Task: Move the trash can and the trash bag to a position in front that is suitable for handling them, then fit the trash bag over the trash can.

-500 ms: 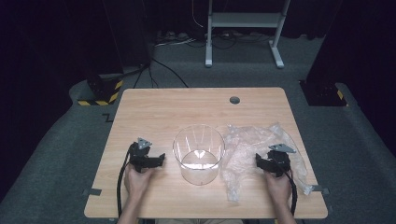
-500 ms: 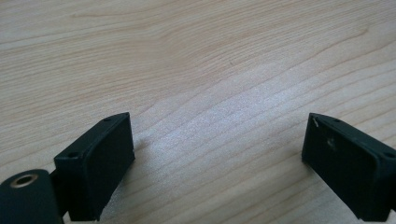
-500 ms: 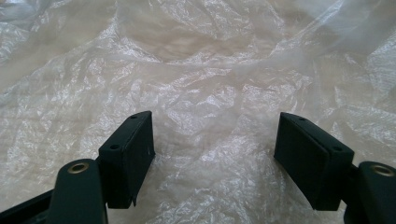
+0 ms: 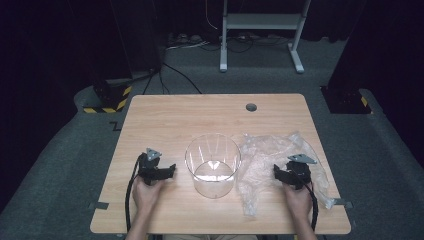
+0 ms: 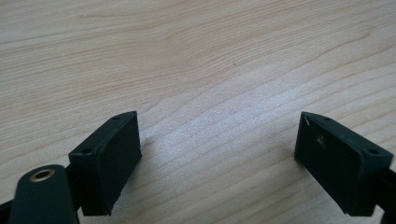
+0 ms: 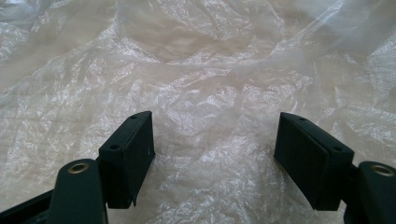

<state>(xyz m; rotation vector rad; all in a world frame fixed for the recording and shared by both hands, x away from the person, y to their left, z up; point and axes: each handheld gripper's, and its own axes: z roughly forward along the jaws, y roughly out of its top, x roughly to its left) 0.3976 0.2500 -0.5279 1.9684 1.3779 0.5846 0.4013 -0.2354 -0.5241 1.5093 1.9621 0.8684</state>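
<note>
A clear round plastic container (image 4: 213,165) stands upright at the front middle of the wooden table (image 4: 200,120). To its right lies a crumpled clear plastic bag (image 4: 265,155). My left gripper (image 4: 170,171) rests on the table just left of the container, held by a hand. In the left gripper view it (image 5: 217,158) is open, with bare wood between its jaws. My right gripper (image 4: 277,172) sits on the bag, pointing left toward the container. The right gripper view shows it (image 6: 215,158) open, and the crinkled bag (image 6: 201,84) spreads under and ahead of the jaws.
A round cable hole (image 4: 251,107) sits near the table's far edge. Beyond the table are a grey floor, a metal stand (image 4: 260,35), cables, and yellow-black striped blocks (image 4: 107,102) at the far left. Dark curtains surround the space.
</note>
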